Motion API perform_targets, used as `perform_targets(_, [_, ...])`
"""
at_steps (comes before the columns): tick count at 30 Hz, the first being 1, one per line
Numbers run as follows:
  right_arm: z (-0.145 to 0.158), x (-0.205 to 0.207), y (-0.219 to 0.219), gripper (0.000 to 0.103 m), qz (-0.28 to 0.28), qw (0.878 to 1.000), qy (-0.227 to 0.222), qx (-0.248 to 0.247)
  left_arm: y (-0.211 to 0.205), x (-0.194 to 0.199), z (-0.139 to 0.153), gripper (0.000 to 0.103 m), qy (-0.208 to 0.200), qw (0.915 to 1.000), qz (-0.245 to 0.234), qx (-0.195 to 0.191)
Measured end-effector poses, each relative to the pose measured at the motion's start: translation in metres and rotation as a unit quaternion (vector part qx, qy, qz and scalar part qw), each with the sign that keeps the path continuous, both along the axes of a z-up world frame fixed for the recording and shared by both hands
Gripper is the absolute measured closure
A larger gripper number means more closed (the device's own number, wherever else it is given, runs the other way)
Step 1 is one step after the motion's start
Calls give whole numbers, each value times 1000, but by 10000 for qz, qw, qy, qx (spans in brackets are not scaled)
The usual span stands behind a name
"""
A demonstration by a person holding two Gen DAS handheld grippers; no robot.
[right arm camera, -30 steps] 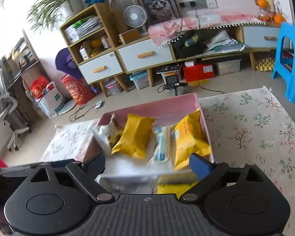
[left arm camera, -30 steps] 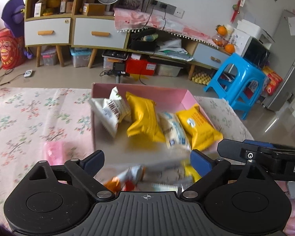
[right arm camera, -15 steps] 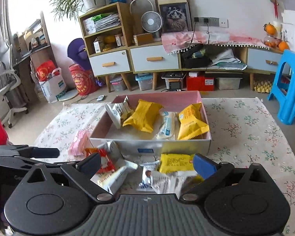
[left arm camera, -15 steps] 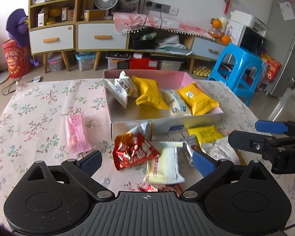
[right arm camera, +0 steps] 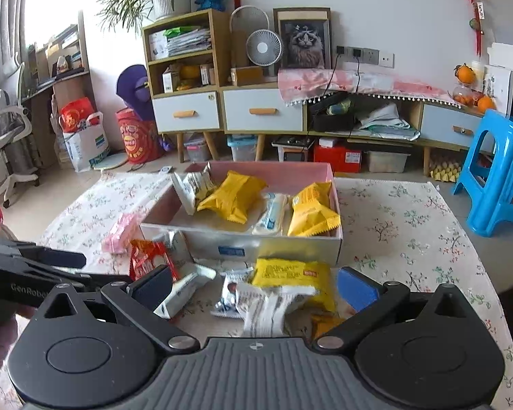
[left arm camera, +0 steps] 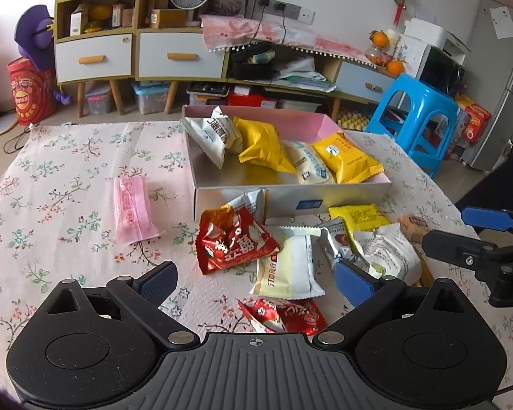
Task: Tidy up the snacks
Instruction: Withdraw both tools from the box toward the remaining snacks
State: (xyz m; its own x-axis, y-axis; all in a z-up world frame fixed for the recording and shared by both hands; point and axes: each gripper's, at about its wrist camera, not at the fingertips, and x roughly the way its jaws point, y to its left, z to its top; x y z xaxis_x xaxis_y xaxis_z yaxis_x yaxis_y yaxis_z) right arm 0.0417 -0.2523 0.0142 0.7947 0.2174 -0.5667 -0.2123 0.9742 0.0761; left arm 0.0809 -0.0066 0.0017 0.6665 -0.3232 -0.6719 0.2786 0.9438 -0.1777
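A pink-lined box (left arm camera: 290, 193) (right arm camera: 273, 244) on the floral tablecloth holds several snack packs, white and yellow. In front of it lies a loose pile: a red pack (left arm camera: 234, 242) (right arm camera: 147, 259), a cream pack (left arm camera: 285, 268), a yellow pack (left arm camera: 359, 217) (right arm camera: 290, 271), a white crinkled pack (left arm camera: 383, 253) (right arm camera: 266, 307) and a second red pack (left arm camera: 284, 316). A pink pack (left arm camera: 131, 210) (right arm camera: 121, 232) lies apart at the left. My left gripper (left arm camera: 256, 278) is open and empty over the near pile. My right gripper (right arm camera: 254, 285) is open and empty above the white and yellow packs.
The table edge runs close on the right, with a blue plastic stool (left arm camera: 424, 126) (right arm camera: 496, 174) beyond it. Cabinets and shelves (left arm camera: 136, 54) stand against the far wall. Each gripper shows at the edge of the other's view.
Both grippers have drawn back from the box toward the near side of the table. The loose pile in front of the box has come into full view. Both stay open.
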Motion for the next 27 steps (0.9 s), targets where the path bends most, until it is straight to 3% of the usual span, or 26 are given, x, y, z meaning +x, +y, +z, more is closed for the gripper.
perform_targets(17, [-47, -16, -8, 9, 273, 9961, 701, -453, 3, -21, -35, 4, -168, 9981, -589, 73])
perform_targets(27, [-46, -3, 5, 9, 387, 9961, 635, -469, 1, -17, -41, 5, 44, 9975, -668, -238])
